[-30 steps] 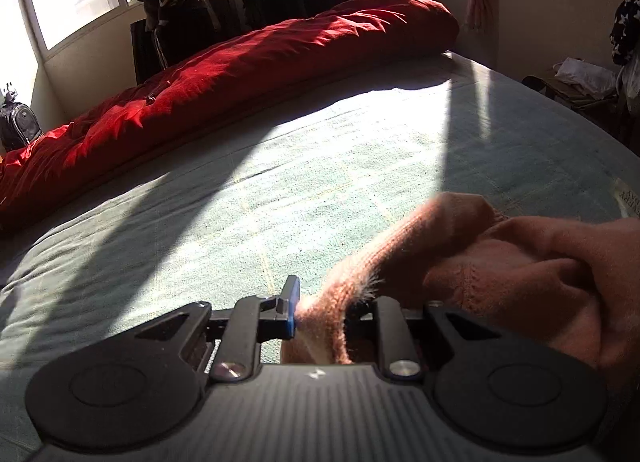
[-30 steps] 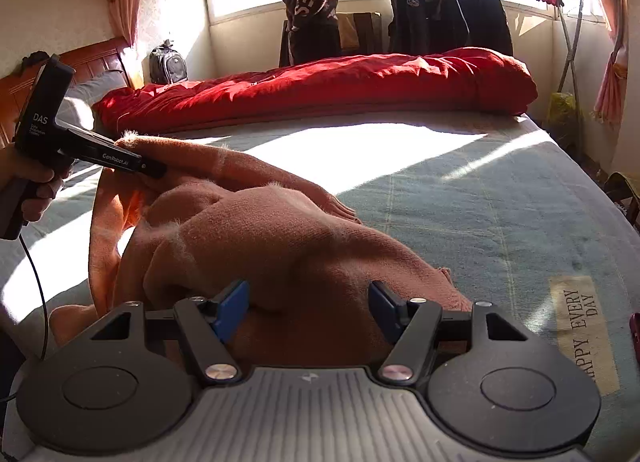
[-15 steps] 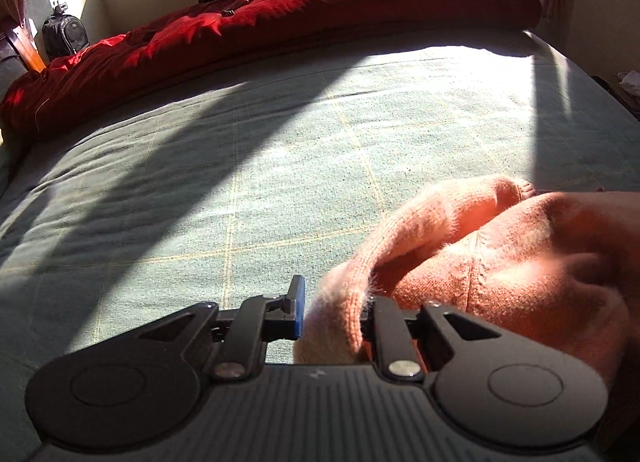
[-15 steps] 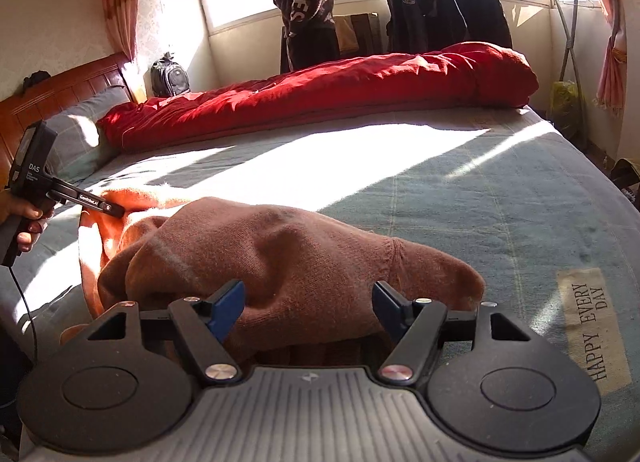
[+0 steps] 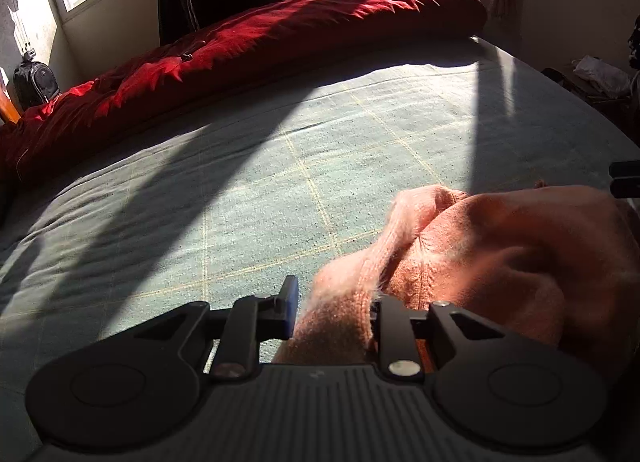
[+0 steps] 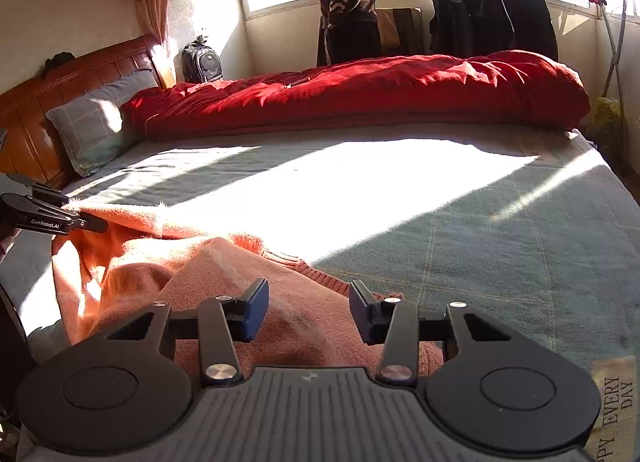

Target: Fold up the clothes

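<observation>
a fuzzy salmon-orange knitted sweater [image 6: 168, 266] lies bunched on the near side of the bed [image 6: 500, 230], which is covered with a grey-green checked bedspread and lit by a broad band of sun. the left gripper [image 5: 334, 312] is pinched on a thick ribbed edge of the sweater, its jaws nearly together with the knit squeezed between the blue pad and the black finger; they have just eased apart a little, yet the cloth is clamped. from the other side that gripper shows at the left edge, its tip on the raised hem. the right gripper [image 6: 308, 312] hovers over the heap with its jaws about halfway apart; they have just been closing, and the sweater sits below and between them, though from here i can't quite tell whether the pads touch the wool. a long rolled red quilt [image 6: 360, 98] lies along the far side of the bed, well apart from the sweater, with a grey checked pillow [image 6: 92, 126] at the wooden headboard [image 6: 36, 110].
</observation>
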Demonstrator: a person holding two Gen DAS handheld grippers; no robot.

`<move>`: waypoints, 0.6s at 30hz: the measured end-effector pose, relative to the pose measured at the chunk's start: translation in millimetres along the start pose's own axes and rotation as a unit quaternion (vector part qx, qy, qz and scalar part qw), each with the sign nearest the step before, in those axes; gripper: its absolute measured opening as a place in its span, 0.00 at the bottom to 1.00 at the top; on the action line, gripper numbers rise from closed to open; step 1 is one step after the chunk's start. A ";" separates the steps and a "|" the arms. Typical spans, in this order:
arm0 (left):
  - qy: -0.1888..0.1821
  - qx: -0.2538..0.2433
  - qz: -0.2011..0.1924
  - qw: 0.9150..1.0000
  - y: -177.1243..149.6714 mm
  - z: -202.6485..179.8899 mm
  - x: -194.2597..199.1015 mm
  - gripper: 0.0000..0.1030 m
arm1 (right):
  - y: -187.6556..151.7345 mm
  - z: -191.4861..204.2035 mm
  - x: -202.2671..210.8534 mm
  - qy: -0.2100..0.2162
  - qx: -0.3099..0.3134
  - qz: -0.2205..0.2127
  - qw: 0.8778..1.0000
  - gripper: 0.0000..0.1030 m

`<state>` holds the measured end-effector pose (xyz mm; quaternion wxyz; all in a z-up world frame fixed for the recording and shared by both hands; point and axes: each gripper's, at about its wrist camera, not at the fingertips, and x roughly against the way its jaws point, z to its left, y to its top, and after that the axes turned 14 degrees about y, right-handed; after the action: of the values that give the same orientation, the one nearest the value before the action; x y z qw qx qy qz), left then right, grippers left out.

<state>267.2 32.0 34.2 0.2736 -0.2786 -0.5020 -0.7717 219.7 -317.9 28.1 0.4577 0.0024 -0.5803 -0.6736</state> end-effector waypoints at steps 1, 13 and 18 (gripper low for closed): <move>0.004 -0.001 0.004 1.000 -1.5 0.2 -2.0 0.22 | 0.2 1.8 -8.9 0.010 0.002 0.009 1.000 0.44; -0.013 0.044 0.078 0.996 -62.8 24.1 -1.3 0.24 | -58.5 57.6 -49.0 0.071 0.025 0.122 0.990 0.39; -0.009 0.020 0.063 0.998 -67.0 17.0 25.1 0.28 | -46.1 50.7 -31.6 0.079 0.011 0.110 0.991 0.41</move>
<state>205.4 67.4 16.0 0.3229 -0.3114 -0.5012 -0.7400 182.6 -263.1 -8.2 0.5738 -0.0031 -0.5465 -0.6100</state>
